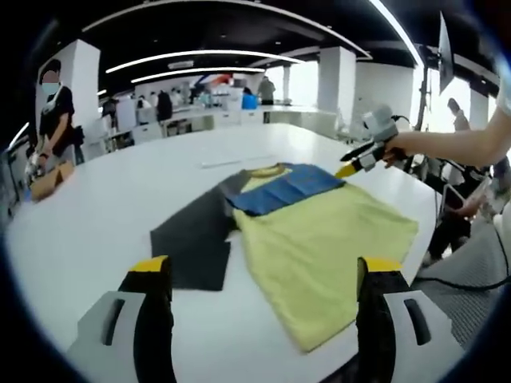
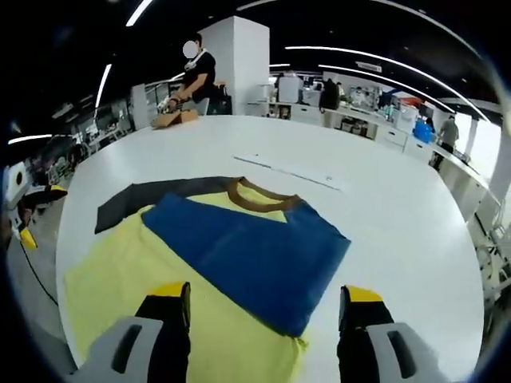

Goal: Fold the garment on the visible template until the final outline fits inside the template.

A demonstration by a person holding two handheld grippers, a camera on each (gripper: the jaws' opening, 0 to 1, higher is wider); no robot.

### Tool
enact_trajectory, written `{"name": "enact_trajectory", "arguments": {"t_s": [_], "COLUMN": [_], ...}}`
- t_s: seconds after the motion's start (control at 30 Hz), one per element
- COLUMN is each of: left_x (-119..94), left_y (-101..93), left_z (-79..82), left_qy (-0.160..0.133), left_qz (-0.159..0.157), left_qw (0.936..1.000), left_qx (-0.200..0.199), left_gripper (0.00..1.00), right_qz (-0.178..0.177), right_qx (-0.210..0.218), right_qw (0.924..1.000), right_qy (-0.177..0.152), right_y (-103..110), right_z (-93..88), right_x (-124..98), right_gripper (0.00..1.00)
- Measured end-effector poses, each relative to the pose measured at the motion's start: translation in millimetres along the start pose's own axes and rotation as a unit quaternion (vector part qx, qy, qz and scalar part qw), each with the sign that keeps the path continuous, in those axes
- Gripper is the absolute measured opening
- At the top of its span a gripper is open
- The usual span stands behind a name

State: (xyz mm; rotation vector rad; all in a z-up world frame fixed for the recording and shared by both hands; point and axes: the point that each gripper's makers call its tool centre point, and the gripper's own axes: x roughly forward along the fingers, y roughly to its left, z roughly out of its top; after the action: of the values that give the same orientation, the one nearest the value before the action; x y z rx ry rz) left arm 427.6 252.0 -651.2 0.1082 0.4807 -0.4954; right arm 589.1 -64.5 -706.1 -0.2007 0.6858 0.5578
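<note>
The yellow T-shirt [image 2: 136,279], one blue sleeve [image 2: 247,251] folded across it, lies half on the dark template [image 1: 196,239] on the white surface [image 2: 383,215], just beyond the right gripper [image 2: 263,307], nearer than the left gripper [image 1: 263,279]; both gape empty

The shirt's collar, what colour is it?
Brown. The collar shows best in the right gripper view, atop the yellow and blue shirt.

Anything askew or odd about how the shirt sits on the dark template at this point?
Yes. The yellow and blue shirt lies skewed across the dark template, covering only one side of it and spilling well past its edge onto the white table. Nothing looks torn or spilled.
</note>
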Motion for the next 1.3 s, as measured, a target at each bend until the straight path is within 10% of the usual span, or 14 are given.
{"name": "enact_trajectory", "arguments": {"t_s": [0.87, 1.3], "left_x": [58, 103], "left_y": [41.8, 44.7], "left_z": [-11.6, -18.9], "left_qy": [0.015, 0.033], "left_qz": [0.052, 0.062], "left_qw": [0.9985, 0.9972], "left_qx": [0.01, 0.027], "left_gripper": [0.35, 0.23], "right_qz": [-0.053, -0.056], "right_qx": [-0.062, -0.042], "right_qw": [0.9963, 0.9975], "right_qy": [0.027, 0.01], "right_y": [-33, -36], "right_z": [-47.4, -53.0], "right_x": [-4, -3], "right_gripper": [0.18, 0.09]}}
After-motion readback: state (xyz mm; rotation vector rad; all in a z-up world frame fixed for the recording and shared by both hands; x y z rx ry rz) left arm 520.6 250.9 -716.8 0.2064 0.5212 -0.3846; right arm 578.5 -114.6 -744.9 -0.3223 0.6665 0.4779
